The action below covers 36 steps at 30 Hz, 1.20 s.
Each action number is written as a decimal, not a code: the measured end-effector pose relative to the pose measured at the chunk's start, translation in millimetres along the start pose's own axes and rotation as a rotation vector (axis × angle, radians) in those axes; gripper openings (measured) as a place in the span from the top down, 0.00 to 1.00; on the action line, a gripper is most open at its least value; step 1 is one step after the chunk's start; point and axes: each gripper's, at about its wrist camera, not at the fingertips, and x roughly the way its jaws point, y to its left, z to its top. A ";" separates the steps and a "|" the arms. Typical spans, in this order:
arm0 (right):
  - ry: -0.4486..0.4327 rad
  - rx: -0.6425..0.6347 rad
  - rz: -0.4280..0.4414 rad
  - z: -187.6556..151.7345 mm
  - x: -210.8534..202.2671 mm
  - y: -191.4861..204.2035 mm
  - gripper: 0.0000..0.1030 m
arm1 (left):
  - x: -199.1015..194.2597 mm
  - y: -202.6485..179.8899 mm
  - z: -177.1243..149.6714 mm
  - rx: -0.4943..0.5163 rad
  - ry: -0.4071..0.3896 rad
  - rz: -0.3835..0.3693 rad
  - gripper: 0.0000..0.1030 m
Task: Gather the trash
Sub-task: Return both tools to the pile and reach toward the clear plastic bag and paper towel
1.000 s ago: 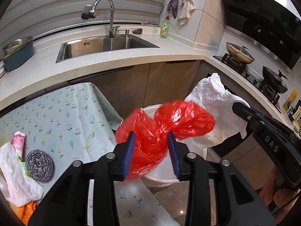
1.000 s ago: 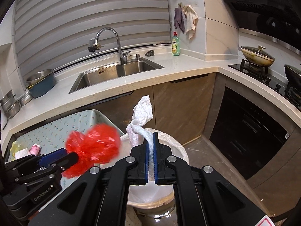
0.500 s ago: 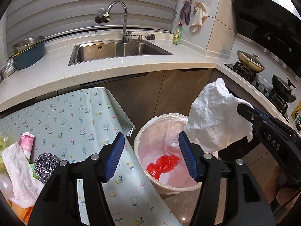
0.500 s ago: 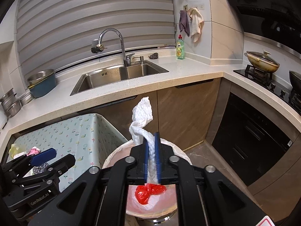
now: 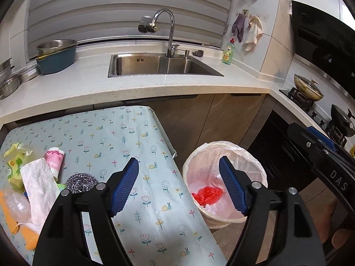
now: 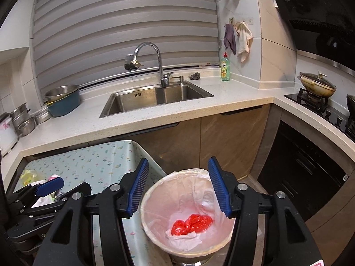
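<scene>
Over the lined trash bin [image 6: 188, 217] on the floor beside the cloth-covered bench [image 5: 124, 137], both claws hung empty. The right claw [image 6: 177, 188] had just been opening, its blue pads now apart with nothing between them, and the white paper towel [image 6: 184, 240] it had pinched a second earlier lay crumpled at the bottom of the bin. Against that towel rested the red plastic bag [image 6: 192, 221], which the left claw [image 5: 178, 188] had held a second before and had already let fall by the half-second mark. The left claw's jaws had also been opening further; they stood wide, with only the bench edge and the bin's rim behind the gap. So two pieces of rubbish were in, and this round of dropping looked finished. The job as a whole seemed only partly done, though: at the near left end of the bench a heap was left, including another white paper towel [image 5: 38, 190], a steel scourer [image 5: 82, 181], a small pink-and-white wrapper [image 5: 54, 158], a yellow-green packet [image 5: 16, 155] and some orange scraps [image 5: 13, 219]. Whether the scourer counted as trash could not be told. The likely next move was for the open claws to go to that heap.
</scene>
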 end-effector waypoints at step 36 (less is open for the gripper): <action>0.144 -0.184 0.306 -78.6 -41.0 209.7 0.42 | -119.5 223.1 -71.3 -0.321 -0.005 0.319 0.17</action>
